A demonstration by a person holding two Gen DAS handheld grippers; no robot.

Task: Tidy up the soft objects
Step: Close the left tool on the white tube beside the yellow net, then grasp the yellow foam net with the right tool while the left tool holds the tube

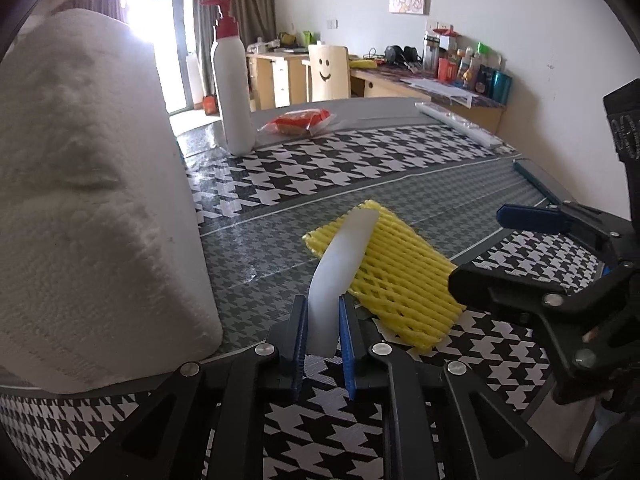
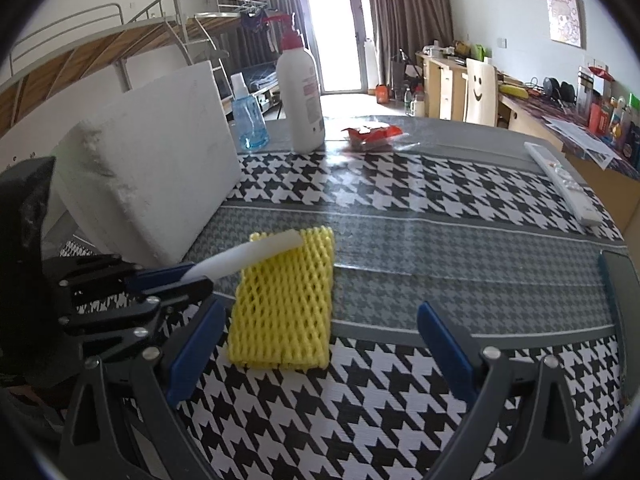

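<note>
My left gripper (image 1: 323, 312) is shut on a white foam strip (image 1: 344, 264); the strip's far end lies over the top of a yellow foam net sleeve (image 1: 400, 276). The sleeve lies flat on the houndstooth table (image 1: 360, 168). In the right wrist view the left gripper (image 2: 192, 274) holds the strip (image 2: 256, 252) over the sleeve (image 2: 284, 300). My right gripper (image 2: 320, 356) is open and empty, just in front of the sleeve. It shows at the right of the left wrist view (image 1: 488, 248). A white foam block (image 1: 88, 200) stands at the left (image 2: 160, 168).
A white pump bottle (image 2: 300, 96), a blue spray bottle (image 2: 248, 116) and a red snack packet (image 2: 372, 134) stand at the table's far side. A white remote (image 2: 564, 180) lies at the far right. A dark object (image 2: 620, 280) lies at the right edge.
</note>
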